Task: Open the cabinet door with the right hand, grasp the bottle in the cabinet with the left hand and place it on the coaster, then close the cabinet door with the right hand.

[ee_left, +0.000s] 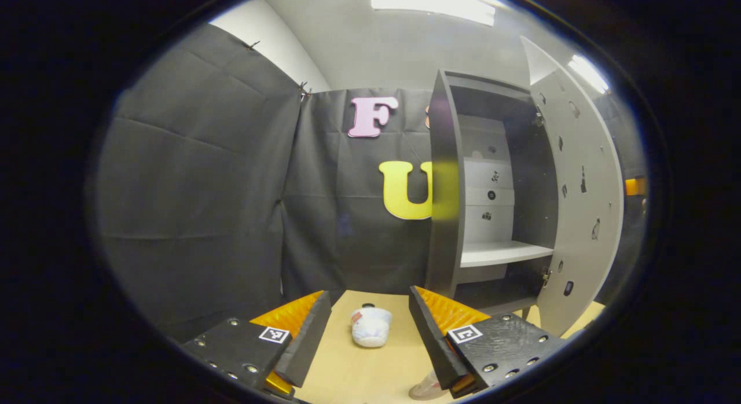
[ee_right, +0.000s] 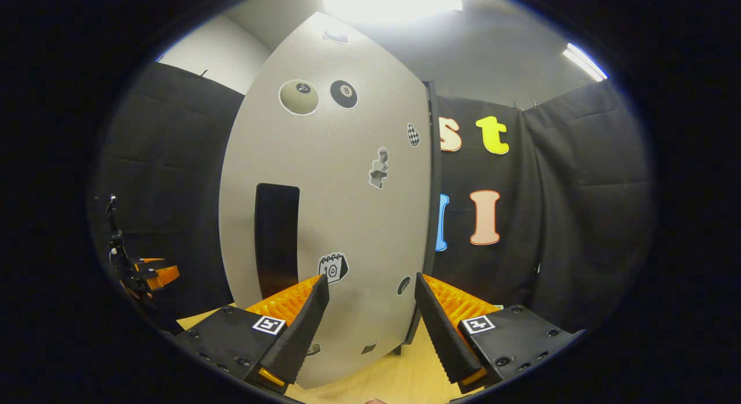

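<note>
Bottle (ee_left: pixel 371 327): stands on the wooden table (ee_left: pixel 359 375), ahead of and between the left gripper (ee_left: pixel 369 329) fingers, untouched.
Left gripper: fingers spread wide, holding nothing.
Cabinet (ee_left: pixel 489 195): door (ee_left: pixel 582 201) swung open at its right, shelf (ee_left: pixel 501 252) bare.
Right gripper (ee_right: pixel 370 317): fingers spread, empty, facing the door's outer face (ee_right: pixel 336 207) with its dark handle (ee_right: pixel 277 239) and stickers.

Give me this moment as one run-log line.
door: open | cabinet: shelves bare | bottle: on table, coaster hidden | left gripper: open, above bottle | right gripper: open, facing door
</note>
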{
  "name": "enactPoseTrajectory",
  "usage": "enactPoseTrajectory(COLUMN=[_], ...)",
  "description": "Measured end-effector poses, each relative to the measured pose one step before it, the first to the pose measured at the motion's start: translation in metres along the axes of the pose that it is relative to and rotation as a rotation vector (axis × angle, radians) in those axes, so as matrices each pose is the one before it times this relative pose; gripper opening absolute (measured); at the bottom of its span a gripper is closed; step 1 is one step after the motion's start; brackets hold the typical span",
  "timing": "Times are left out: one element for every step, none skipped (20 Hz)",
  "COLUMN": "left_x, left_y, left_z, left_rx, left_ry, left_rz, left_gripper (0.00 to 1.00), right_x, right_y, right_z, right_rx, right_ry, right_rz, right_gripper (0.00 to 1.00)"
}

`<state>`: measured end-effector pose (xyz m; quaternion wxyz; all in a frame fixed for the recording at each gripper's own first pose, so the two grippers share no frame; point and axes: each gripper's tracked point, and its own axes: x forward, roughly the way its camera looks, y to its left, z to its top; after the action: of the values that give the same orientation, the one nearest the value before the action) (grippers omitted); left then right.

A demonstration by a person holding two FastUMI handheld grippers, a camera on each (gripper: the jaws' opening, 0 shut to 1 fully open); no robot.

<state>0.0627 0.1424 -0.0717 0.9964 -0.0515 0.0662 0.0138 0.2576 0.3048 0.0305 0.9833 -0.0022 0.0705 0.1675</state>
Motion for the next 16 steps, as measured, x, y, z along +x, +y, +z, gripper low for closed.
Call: enactPoseTrajectory(left_x=[-0.00139, -0.00062, -0.00108, -0.00041, -0.00036, 0.00111, -0.00048, -0.0007, 0.00031, -0.00041, 0.00088, 0.00079, -0.00118, -0.00023, 0.00038, -0.00075], left_y=[0.0062, 0.0057, 0.00627, 0.00689, 0.00626, 0.00666, 0.00616, 0.00751, 0.00612, 0.00582, 0.00555, 0.00552, 0.00447, 0.00548, 0.00486, 0.00501], left_z=[-0.0015, -0.00203, -0.00115, -0.00091, 0.00005, -0.00162, -0.00085, -0.0011, -0.00177, -0.00239, -0.00188, -0.00357, -0.00267, -0.00258, -0.00082, -0.00278], left_rx=[0.0013, 0.00053, -0.00058, 0.00016, 0.00204, 0.00227, 0.00227, 0.00214, 0.00305, 0.0042, 0.00406, 0.00338, 0.00332, 0.00294, 0.00349, 0.00286], left_ry=[0.00347, 0.00379, 0.00284, 0.00009, 0.00034, 0.00027, 0.00016, 0.00113, 0.00304, 0.00368, 0.00409, 0.00564, 0.00508, 0.00374, 0.00276, 0.00162], left_rz=[0.00684, 0.00568, 0.00535, 0.00666, 0.008, 0.00824, 0.00812, 0.00702, 0.00724, 0.00811, 0.0077, 0.00701, 0.00509, 0.00533, 0.00594, 0.0056], left_gripper=[0.83, 0.83, 0.82, 0.83, 0.82, 0.83, 0.83, 0.82, 0.82, 0.82, 0.82, 0.83, 0.83, 0.82, 0.83, 0.82], right_x=[0.00542, 0.00742, 0.00645, 0.00779, 0.00801, 0.00907, 0.00794, 0.00865, 0.00769, 0.00913, 0.01844, 0.00901, 0.00645, 0.00706, 0.0063, 0.00759], right_y=[0.00678, 0.00585, 0.00648, 0.00622, 0.00491, 0.0038, 0.00445, 0.00303, 0.00285, 0.00306, 0.02212, 0.0008, 0.00187, 0.00221, 0.0008, 0.00189], right_z=[-0.00044, -0.00142, -0.00115, -0.00186, -0.00147, -0.00214, -0.00241, -0.00327, -0.00262, -0.0041, -0.00645, -0.00324, -0.00223, -0.00281, -0.0018, -0.00194], right_rx=[0.0076, 0.00918, 0.01097, 0.01235, 0.01446, 0.01578, 0.01645, 0.01701, 0.01827, 0.01944, 0.01829, 0.01434, 0.00781, -0.00061, -0.006, -0.00864], right_ry=[0.00117, 0.00294, 0.00351, 0.00289, 0.00455, 0.005, 0.00697, 0.00657, 0.00802, 0.00847, 0.00725, 0.00792, 0.00781, 0.00541, 0.00486, 0.00438], right_rz=[0.011, 0.00945, 0.00976, 0.00857, 0.00886, 0.00493, 0.00128, -0.0022, -0.00067, 0.001, 0.00109, 0.00131, -0.00079, -0.00336, -0.00691, -0.006], right_gripper=[0.95, 0.95, 0.95, 0.92, 0.92, 0.95, 0.95, 0.92, 0.91, 0.91, 0.92, 0.95, 0.95, 0.95, 0.95, 0.95])
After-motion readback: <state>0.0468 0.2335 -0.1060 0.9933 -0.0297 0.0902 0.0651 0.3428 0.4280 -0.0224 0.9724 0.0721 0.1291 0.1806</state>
